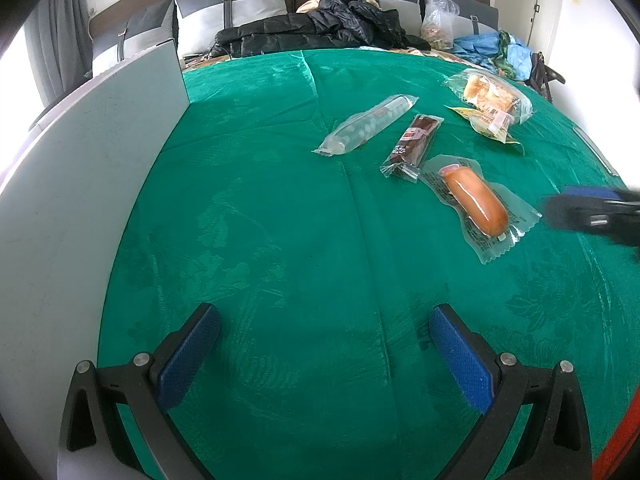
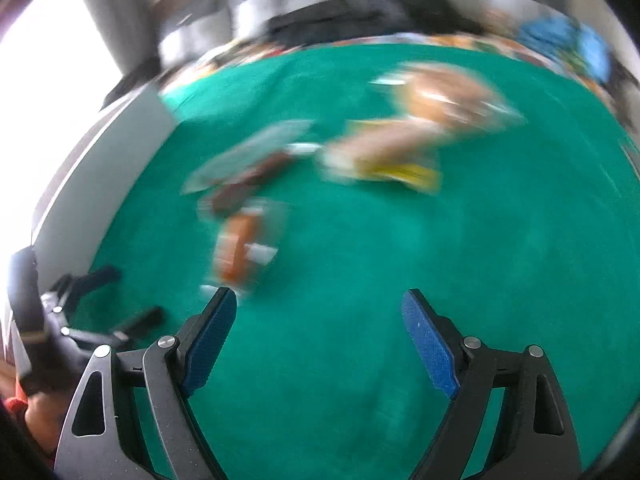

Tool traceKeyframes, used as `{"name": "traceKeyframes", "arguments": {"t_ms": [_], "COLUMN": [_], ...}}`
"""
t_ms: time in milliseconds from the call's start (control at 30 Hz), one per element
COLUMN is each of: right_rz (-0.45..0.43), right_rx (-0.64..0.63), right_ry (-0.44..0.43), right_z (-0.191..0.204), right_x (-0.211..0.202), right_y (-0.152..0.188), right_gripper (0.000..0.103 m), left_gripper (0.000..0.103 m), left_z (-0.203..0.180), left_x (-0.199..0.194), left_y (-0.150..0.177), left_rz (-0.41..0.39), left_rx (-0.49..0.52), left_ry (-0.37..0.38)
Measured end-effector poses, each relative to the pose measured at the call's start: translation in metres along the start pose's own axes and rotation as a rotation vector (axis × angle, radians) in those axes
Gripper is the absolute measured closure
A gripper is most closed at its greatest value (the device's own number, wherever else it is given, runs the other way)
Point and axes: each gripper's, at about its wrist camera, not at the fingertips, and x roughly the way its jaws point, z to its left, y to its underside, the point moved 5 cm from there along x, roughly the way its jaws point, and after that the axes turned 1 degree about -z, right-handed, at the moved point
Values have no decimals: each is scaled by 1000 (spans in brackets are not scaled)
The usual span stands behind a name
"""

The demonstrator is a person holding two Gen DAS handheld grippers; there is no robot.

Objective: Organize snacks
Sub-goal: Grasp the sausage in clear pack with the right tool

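Several wrapped snacks lie on a green cloth (image 1: pixel 280 220). In the left wrist view I see a clear-wrapped snack (image 1: pixel 366 125), a dark brown bar (image 1: pixel 413 145), an orange sausage-shaped bun (image 1: pixel 476 202) and a bag of bread rolls (image 1: pixel 490 98). My left gripper (image 1: pixel 324 356) is open and empty above bare cloth, well short of the snacks. My right gripper (image 2: pixel 319 340) is open and empty; its view is blurred. The orange bun (image 2: pixel 236 252) lies just beyond its left finger. The right gripper also shows in the left wrist view (image 1: pixel 592 214), beside the bun.
A grey board (image 1: pixel 80 184) runs along the left edge of the cloth. Behind it are pillows (image 1: pixel 232 12), a black jacket (image 1: pixel 312 28), a plastic bag (image 1: pixel 438 24) and blue fabric (image 1: pixel 496 50). The left gripper shows in the right wrist view (image 2: pixel 100 308).
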Motion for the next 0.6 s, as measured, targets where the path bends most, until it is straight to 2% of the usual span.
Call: {"name": "traceKeyframes", "arguments": {"t_ms": [67,167,267,333,533,600], "right_rz": [78,150,146,121,139,134], "right_rx": [-90,-192,-186,-160,-169,-167], "right_ry": [19,98,131,140,114,101], "right_z": [31,57,59,54,30,15], "right_x": [28,62,68,63,40,24], "right_y": [-12,-18,-22,-25,-10,5], "right_gripper": [16,16,19,52,54,54], "left_gripper": [0,0,0,0,0,0], "left_z": [0,0,0,0,1,2], "left_x": [0,0,0,0,1,0], "left_y": [0,0,0,0,0,0], "left_rz": [0,0,0,0,0,0], "left_rx": [1,1,1,1,0,0], "left_ry": [1,1,1,1,0,-1]}}
